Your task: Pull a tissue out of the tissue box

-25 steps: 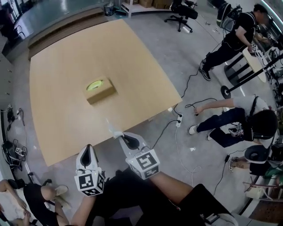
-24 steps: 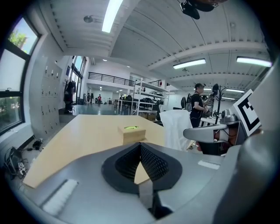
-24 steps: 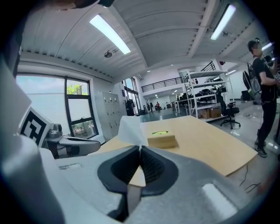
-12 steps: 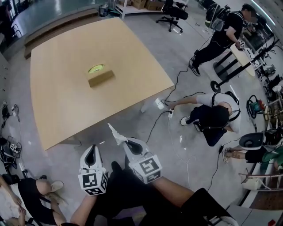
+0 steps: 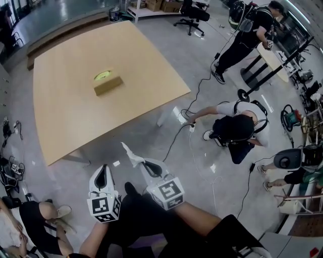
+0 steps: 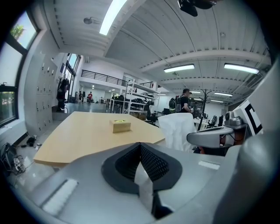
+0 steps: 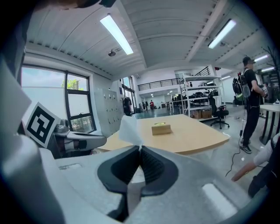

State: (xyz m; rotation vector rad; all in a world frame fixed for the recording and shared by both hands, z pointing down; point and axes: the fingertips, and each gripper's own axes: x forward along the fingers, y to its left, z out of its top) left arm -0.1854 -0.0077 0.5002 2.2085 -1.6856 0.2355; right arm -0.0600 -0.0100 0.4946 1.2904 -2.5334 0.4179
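Observation:
The brown tissue box (image 5: 107, 84) with a yellow-green top opening lies on the big wooden table (image 5: 65, 121), far ahead of both grippers. My right gripper (image 5: 140, 162) hangs over the grey floor, clear of the table's near edge, shut on a white tissue (image 5: 129, 153) that sticks up from its tips. In the right gripper view the tissue (image 7: 130, 130) rises from the closed jaws, with the box (image 7: 161, 128) small beyond. My left gripper (image 5: 102, 173) is beside it on the left, shut and holding nothing. The left gripper view shows the box (image 6: 121, 126) and the tissue (image 6: 176, 130).
A person crouches on the floor (image 5: 236, 128) at the right among cables and a power strip (image 5: 192, 128). Another person stands at a small table (image 5: 250, 27) at the far right. An office chair (image 5: 191, 12) is behind the table. Someone sits at the lower left (image 5: 35, 221).
Both grippers, with the tissue still in the right one, have drawn back from the table's edge over the floor. The table and box now lie farther off in the head view.

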